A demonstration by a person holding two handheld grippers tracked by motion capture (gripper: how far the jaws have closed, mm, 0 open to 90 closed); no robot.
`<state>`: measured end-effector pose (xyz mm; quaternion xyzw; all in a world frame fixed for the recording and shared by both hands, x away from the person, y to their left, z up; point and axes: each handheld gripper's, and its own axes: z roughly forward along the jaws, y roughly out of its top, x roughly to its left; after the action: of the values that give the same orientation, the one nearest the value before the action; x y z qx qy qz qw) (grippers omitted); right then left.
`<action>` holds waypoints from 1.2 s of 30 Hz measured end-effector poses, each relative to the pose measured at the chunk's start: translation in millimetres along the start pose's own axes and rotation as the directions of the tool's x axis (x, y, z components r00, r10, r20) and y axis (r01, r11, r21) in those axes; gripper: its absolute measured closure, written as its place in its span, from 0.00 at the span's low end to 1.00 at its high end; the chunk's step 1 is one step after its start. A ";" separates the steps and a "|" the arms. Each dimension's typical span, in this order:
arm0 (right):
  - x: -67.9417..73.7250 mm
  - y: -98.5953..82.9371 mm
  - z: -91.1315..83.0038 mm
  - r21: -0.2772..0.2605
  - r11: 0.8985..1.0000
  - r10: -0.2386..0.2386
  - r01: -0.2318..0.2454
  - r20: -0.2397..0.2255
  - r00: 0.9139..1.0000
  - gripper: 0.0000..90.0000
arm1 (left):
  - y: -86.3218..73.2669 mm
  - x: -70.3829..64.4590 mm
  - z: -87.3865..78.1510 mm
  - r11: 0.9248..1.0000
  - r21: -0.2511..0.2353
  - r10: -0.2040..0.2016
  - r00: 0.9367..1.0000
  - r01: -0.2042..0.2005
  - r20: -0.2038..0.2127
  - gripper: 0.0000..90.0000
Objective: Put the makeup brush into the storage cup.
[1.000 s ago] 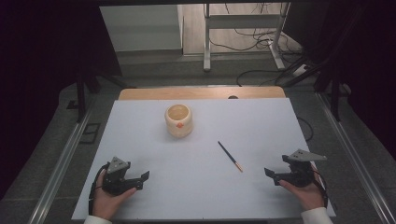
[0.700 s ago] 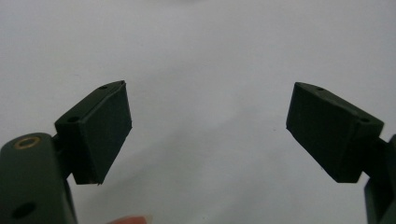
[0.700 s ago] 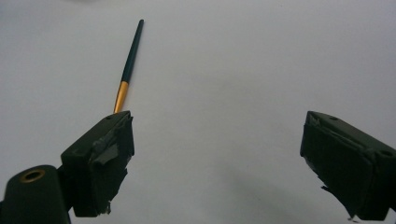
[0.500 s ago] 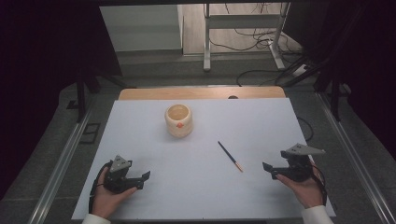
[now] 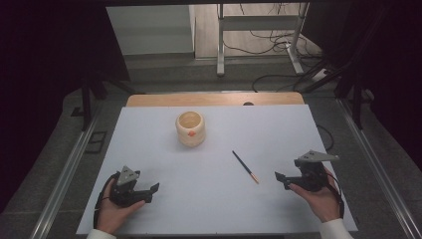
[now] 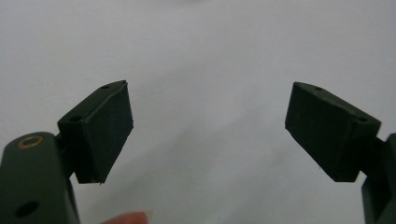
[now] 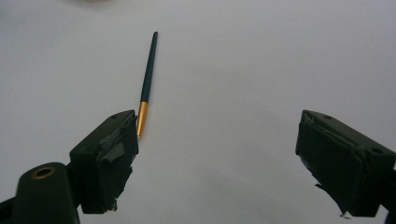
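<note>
A: What is the largest surface?
B: A white table (image 5: 298,134), with a strip of wood at its far edge.

A: And what stands on it?
B: A pale round cup (image 5: 190,128), upright, toward the far middle, with an orange mark on its near side.

A: Where are the tools?
B: The left gripper (image 5: 145,192) rests at the near left, jaws spread wide and holding nothing; its own view has only bare table between them. The right gripper (image 5: 281,180) sits at the near right, jaws also wide apart and empty.

A: And the smallest item?
B: A dark pencil (image 5: 245,167) with an orange tip lies flat between cup and right gripper, near that gripper's left jaw in the right gripper view (image 7: 147,79), not gripped.
</note>
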<state>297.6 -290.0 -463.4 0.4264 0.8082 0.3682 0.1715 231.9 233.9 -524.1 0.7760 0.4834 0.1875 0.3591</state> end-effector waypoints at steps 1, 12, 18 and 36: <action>0.4 0.3 0.5 0.002 1.000 0.000 0.000 -0.001 1.000 0.15 | -0.2 0.0 0.2 1.000 -0.001 0.000 1.000 0.000 -0.001 0.18; 8.0 11.8 3.6 0.013 1.000 -0.012 0.012 0.004 1.000 0.16 | 1.0 -2.5 0.5 1.000 0.000 0.023 1.000 -0.023 -0.009 0.19; 11.0 21.9 2.4 0.020 1.000 -0.017 0.017 0.003 1.000 0.16 | 1.9 -3.6 1.2 1.000 0.002 0.025 1.000 -0.025 -0.011 0.19; 28.3 53.5 18.4 0.070 0.996 -0.053 0.055 -0.027 0.998 0.17 | 3.8 -5.6 0.8 0.999 -0.006 0.046 0.999 -0.046 -0.004 0.19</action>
<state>322.3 -239.2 -435.0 0.4054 0.8342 0.3398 0.1559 232.2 227.6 -521.5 0.7855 0.4654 0.1989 0.3561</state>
